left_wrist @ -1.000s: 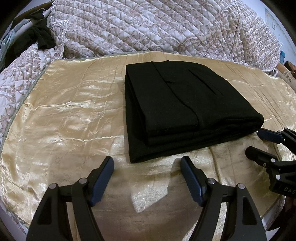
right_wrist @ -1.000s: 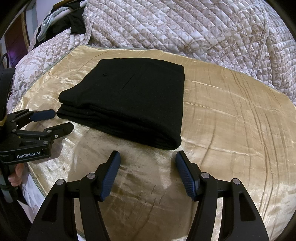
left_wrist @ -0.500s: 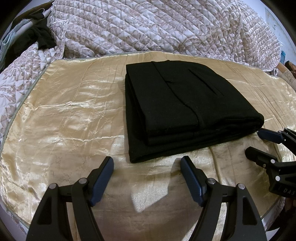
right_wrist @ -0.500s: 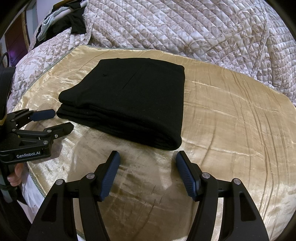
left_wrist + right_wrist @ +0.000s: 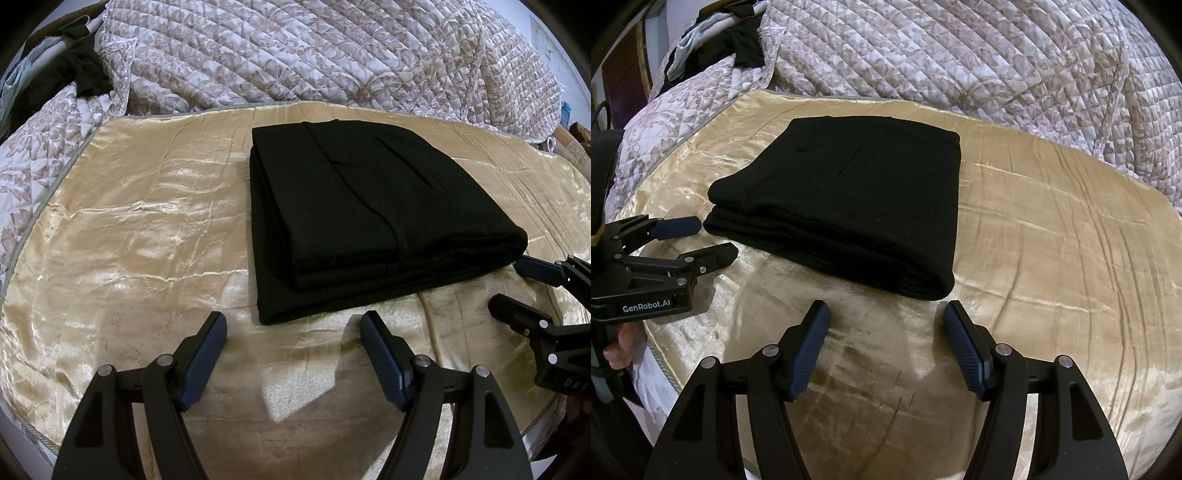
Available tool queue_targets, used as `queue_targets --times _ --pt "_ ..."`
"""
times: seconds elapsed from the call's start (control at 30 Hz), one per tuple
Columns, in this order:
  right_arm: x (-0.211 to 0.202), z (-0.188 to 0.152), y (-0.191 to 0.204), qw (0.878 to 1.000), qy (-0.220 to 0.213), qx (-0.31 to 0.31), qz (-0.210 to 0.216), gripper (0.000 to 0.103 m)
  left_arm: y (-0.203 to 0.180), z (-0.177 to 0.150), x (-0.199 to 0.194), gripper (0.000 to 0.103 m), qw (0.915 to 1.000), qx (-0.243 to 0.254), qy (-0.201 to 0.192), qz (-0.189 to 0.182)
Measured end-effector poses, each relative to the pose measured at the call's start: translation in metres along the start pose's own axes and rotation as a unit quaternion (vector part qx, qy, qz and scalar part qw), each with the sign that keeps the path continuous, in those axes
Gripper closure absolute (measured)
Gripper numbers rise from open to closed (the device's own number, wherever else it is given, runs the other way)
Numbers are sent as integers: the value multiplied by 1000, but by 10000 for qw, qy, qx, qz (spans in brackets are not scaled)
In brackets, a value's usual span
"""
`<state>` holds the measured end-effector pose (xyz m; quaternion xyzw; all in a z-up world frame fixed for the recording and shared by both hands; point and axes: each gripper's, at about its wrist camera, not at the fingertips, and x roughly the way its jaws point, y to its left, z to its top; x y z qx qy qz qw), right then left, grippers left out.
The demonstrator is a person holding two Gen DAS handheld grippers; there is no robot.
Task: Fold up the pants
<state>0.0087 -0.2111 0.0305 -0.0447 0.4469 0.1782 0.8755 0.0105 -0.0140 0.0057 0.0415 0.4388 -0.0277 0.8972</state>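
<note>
Pants (image 5: pixel 369 214), black and folded into a compact stack, lie on the gold satin sheet (image 5: pixel 129 240); left gripper (image 5: pixel 293 332) and right gripper (image 5: pixel 884 321) hover just short of them, jaws spread, empty

The folded pants (image 5: pixel 369 218) lie on the sheet (image 5: pixel 129 229), which is spread over the quilt (image 5: pixel 314 55); the quilt bunches up behind the sheet and runs along its left side. Both grippers hover over the sheet's near edge (neither touching the pants): the left gripper (image 5: pixel 293 332) before the pants' near left corner, the right gripper (image 5: pixel 884 319) before their near right corner. A heap of clothes (image 5: pixel 716 48) sits far back left on the quilt.
</note>
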Motion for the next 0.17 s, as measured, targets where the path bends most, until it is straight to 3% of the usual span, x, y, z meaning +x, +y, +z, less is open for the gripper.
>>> queue_targets --times 0.17 --pt "1 2 -1 10000 -35 -48 -36 34 2 -2 1 26 10000 1 -6 1"
